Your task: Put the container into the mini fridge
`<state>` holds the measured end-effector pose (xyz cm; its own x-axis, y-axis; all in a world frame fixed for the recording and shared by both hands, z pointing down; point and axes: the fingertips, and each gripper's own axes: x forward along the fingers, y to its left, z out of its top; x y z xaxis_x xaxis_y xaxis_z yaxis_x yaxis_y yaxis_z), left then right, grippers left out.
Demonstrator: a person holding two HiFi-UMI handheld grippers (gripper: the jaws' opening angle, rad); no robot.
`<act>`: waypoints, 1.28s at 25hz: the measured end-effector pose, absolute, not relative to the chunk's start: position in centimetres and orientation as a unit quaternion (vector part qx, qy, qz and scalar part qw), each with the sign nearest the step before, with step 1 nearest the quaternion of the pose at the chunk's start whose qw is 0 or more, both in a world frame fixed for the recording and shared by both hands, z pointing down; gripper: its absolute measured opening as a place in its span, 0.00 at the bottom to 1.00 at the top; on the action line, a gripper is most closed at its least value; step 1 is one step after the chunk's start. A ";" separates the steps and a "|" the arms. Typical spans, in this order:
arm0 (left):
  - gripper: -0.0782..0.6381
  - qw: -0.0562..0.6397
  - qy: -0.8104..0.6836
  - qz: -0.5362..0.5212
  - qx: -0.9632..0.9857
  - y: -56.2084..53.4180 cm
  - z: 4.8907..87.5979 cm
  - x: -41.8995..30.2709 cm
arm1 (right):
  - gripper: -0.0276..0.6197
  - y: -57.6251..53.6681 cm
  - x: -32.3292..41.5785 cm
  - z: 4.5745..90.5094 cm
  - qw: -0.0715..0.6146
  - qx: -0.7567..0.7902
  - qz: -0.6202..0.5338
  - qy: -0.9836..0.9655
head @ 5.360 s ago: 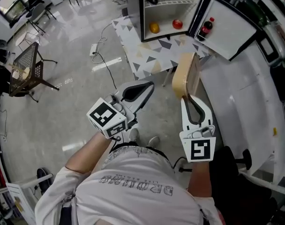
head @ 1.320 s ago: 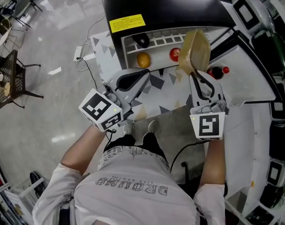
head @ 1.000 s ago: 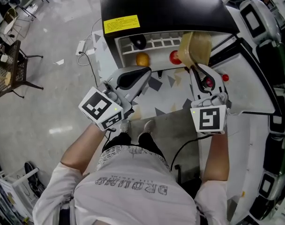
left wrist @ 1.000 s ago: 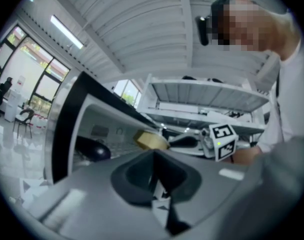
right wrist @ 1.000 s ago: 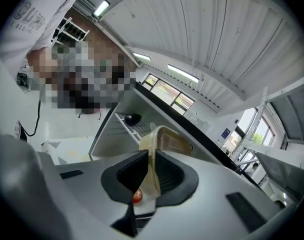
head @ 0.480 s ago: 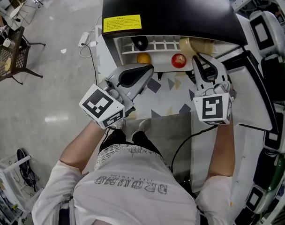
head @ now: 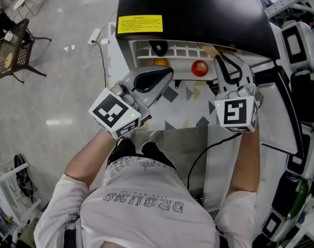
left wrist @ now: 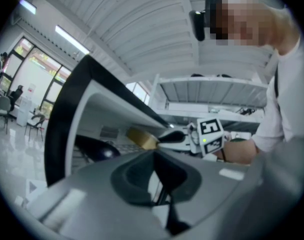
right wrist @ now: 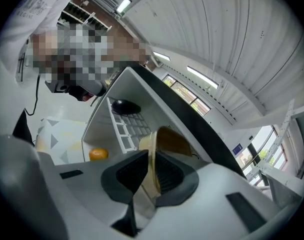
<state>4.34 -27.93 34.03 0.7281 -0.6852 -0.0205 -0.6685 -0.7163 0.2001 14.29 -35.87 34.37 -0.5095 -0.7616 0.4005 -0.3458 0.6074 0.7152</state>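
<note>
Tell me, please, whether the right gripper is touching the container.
Touching. The right gripper view shows the right gripper clamped on the rim of the container.

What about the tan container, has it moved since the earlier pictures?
Yes. The container, clamped in the right gripper, has gone forward into the mini fridge, and now sits mostly hidden under its black top.

The floor (head: 38,102) is pale grey and glossy, catching soft reflections of the lights. A dark mesh-sided chair (head: 10,61) stands off at the far left, and a white power strip (head: 95,35) lies on the floor, its cable trailing. Overhead runs a ribbed white ceiling (left wrist: 142,24) with strip lights (left wrist: 72,39). Tall windows (left wrist: 32,79) brighten one side.
</note>
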 end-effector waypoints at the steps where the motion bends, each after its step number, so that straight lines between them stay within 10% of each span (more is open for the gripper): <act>1: 0.12 0.089 -0.367 -0.046 0.925 -28.1 34.0 4.4 | 0.10 -36.0 14.2 34.5 0.364 0.335 -0.290 -0.819; 32: 0.12 0.083 -0.384 -0.044 0.919 -27.9 33.6 3.8 | 0.22 -36.8 12.4 35.8 0.389 0.314 -0.340 -0.797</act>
